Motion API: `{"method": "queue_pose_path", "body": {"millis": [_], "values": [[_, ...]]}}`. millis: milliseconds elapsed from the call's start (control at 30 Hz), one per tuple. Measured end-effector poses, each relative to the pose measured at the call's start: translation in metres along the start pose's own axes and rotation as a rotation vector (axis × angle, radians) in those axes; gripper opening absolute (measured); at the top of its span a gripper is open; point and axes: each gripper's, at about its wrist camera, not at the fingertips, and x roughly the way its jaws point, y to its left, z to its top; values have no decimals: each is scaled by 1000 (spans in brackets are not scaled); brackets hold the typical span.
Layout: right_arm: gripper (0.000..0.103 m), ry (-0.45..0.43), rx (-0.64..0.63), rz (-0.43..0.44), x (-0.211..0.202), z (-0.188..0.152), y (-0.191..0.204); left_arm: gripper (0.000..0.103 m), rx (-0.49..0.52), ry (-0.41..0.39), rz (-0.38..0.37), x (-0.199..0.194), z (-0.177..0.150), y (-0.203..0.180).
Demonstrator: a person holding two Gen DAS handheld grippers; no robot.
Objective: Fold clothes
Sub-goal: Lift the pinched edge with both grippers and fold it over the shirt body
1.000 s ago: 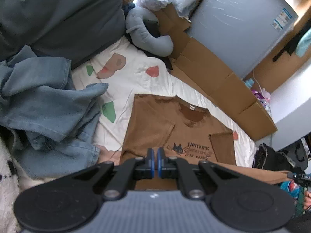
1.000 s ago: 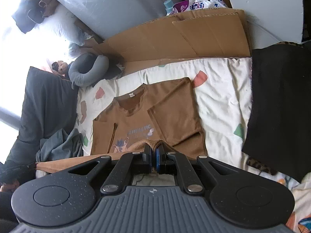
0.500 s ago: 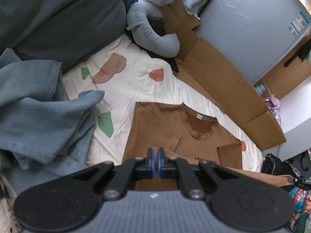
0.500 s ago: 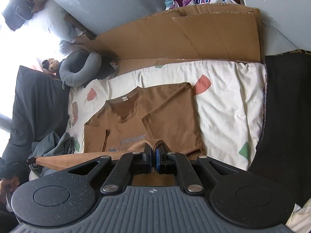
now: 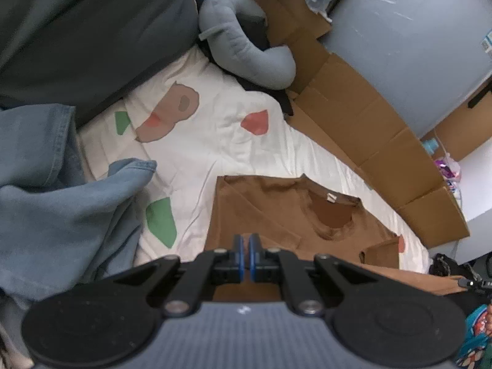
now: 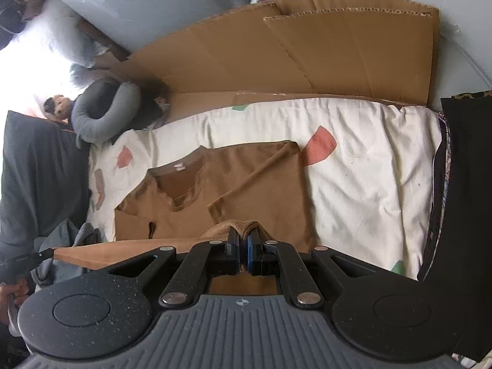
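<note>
Shirt: brown T-shirt [image 6: 246, 184] lies face up on the bed [image 6: 369, 160], collar towards the cardboard [image 6: 276, 46], both sleeves already turned in over the chest.
Hem: lifted off the bed and stretched taut between the two tools; it runs as a straight brown band across the bottom of both views.
Left tool [image 5: 245, 253]: clenched on the hem at one corner, fabric pinched between the blue pads.
Right tool [image 6: 243, 253]: clenched on the other corner, a bunch of cloth humped over the fingertips.
Done: sleeves folded in; bottom edge gripped and raised over the body.
Left: likely carry the hem up to the collar, lay it flat, let go; perhaps one more fold.
Progress: judged past halfway on this shirt.
Other clothes: blue denim [image 5: 61, 209] heaped to the left, unfolded.
Neck pillow [image 5: 246, 46]: well apart from the shirt.
</note>
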Motion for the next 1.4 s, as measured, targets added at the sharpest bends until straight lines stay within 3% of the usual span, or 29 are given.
{"method": "queue_pose_path", "body": {"millis": [500,833,1000,1133,1200,1233,1267,1300,1333,1400], "values": [[2,74,-37,-59,76,43,-16,3,6,22,22,89,32,10],[2,101,-36,-73,137,62,-34,3,70,50,61,148,41,23],[3,61,-20,-66,160,66,-43,4,61,4,24,168,38,32],[5,-3,-42,-86,175,64,-45,4,142,-76,79,177,29,25],[6,-20,-64,-97,181,60,-44,6,146,-112,66,174,23,26],[8,-20,-60,-86,182,58,-45,7,141,-124,54,172,20,27],[18,-23,-45,-69,181,56,-47,7,138,-129,53,171,17,29],[37,-26,-31,-51,180,54,-49,8,142,-124,61,170,14,30],[45,-30,-31,-48,178,52,-49,9,154,-115,70,170,12,30],[49,-30,-96,-67,174,52,-43,30,183,-96,79,170,7,30]]}}
